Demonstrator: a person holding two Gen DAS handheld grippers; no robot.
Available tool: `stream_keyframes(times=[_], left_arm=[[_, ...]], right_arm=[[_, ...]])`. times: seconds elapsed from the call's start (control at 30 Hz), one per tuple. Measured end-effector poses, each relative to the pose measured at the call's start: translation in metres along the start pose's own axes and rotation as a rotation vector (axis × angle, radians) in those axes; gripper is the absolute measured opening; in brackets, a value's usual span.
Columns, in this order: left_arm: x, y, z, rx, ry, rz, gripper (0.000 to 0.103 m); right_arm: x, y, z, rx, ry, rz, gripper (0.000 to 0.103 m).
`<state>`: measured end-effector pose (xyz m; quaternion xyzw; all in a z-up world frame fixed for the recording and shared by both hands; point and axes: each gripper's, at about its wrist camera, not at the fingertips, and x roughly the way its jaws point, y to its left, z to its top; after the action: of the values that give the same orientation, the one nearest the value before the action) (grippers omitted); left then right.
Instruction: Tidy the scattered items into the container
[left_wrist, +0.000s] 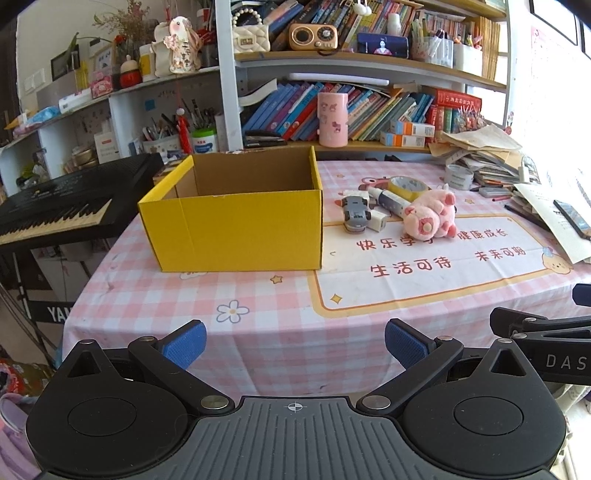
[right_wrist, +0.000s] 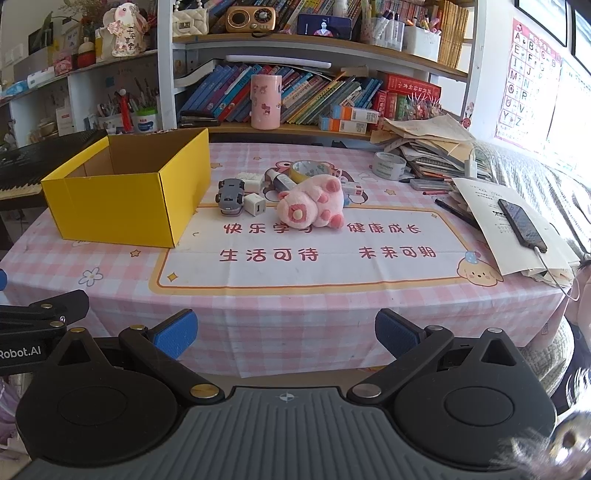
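Observation:
A yellow cardboard box (left_wrist: 240, 229) stands open on the pink checked table, also in the right wrist view (right_wrist: 125, 206). Right of it lies a cluster: a pink plush pig (left_wrist: 430, 216) (right_wrist: 310, 205), a grey folded drone (left_wrist: 354, 214) (right_wrist: 231, 197), a white charger block (left_wrist: 376, 221) (right_wrist: 255, 205), a glue stick (left_wrist: 389, 201) (right_wrist: 279, 181) and a yellow tape roll (left_wrist: 408, 186) (right_wrist: 308, 169). My left gripper (left_wrist: 295, 345) is open and empty before the table's front edge. My right gripper (right_wrist: 286, 334) is open and empty beside it.
A grey tape roll (right_wrist: 388, 165), a paper stack (right_wrist: 432, 147) and a phone on papers (right_wrist: 521, 223) lie at the table's right. A black keyboard (left_wrist: 55, 210) stands left. Bookshelves with a pink cup (left_wrist: 332, 118) rise behind.

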<state>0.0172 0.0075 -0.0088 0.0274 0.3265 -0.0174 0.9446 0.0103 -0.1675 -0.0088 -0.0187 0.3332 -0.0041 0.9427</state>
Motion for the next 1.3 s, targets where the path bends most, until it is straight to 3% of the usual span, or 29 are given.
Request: stream_keyframes(times=[1.3], left_arm=[[0.0027, 0.0042, -0.0030, -0.012, 0.002, 0.003, 0.103]], right_arm=[[0.0008, 0.0007, 0.0001, -0.006, 0.001, -0.001, 0.103]])
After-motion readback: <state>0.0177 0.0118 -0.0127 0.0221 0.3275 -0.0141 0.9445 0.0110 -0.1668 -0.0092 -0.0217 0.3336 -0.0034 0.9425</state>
